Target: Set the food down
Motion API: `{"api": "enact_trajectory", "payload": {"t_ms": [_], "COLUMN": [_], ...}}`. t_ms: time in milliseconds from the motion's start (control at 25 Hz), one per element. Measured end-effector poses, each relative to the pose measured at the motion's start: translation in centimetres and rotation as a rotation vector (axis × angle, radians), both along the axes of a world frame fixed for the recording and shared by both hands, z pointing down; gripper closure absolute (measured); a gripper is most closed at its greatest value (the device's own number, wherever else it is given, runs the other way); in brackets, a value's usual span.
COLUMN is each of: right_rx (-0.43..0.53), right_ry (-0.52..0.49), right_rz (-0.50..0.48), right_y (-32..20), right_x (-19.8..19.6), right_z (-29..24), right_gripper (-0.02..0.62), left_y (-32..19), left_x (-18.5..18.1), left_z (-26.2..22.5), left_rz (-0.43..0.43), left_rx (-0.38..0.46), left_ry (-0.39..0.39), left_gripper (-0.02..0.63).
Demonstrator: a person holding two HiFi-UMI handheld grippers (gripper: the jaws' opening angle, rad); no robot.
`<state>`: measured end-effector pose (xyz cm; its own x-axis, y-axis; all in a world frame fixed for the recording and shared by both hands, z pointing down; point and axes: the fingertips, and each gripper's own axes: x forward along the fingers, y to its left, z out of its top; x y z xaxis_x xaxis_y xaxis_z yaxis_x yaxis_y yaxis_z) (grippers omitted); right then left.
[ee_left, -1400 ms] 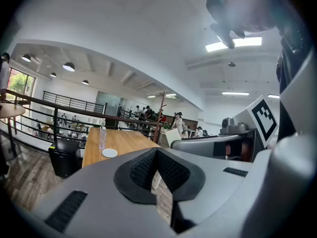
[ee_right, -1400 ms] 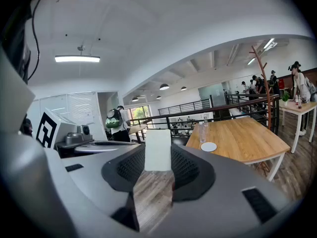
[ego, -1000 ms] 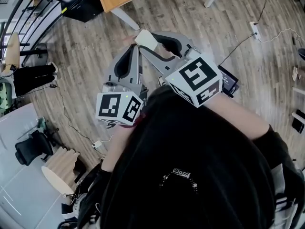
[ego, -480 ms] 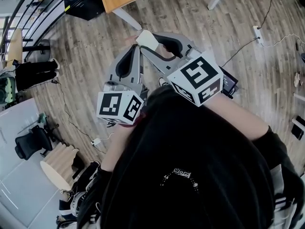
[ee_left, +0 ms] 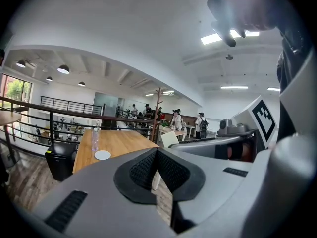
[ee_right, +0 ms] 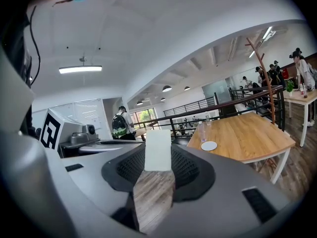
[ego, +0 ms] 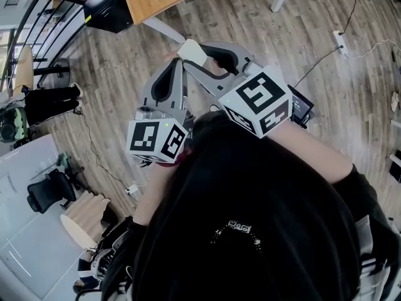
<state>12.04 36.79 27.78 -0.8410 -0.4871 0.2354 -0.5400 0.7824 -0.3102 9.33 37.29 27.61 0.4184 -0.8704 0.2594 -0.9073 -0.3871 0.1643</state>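
While I stood over the plank floor (ego: 113, 61) with both tools raised before my chest, my right gripper (ee_right: 158, 158) was clamped on the food (ee_right: 158, 149), a pale cream block. Its jaws stood fairly wide apart because the block filled the gap between them, and the ribbed pads pressed on it from either side near the tips. The block stood upright in that grip and stuck out a little past the tips. It was held in the air over the floor, short of the wooden table (ee_right: 247, 133) ahead.

My left gripper (ee_left: 156, 151) carried nothing. Its jaws were drawn together, the pads meeting at the tips, with only a narrow slit lower down through which the floor showed. From above, its tips lay just beside the block in the other tool; I could not tell whether they touched it.

On the table sat a small white disc (ee_right: 208, 146) with a clear bottle (ee_right: 202, 132) just behind it, both well apart from the food.
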Motion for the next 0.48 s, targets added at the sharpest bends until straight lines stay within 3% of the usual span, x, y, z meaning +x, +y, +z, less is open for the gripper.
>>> {"api": "enact_trajectory", "payload": {"t_ms": [480], "right_rx": [-0.015], "right_ry": [0.0], "right_rz": [-0.002], "right_y": [-1.4], "right_x": [0.2], "right_z": [0.5], "right_gripper": [0.43], "left_y": [-1.6], "left_x": [0.2], "left_z": [0.5], "left_rz": [0.004], "left_rx": [-0.014], "left_ry": [0.005], "left_gripper": [0.601]}}
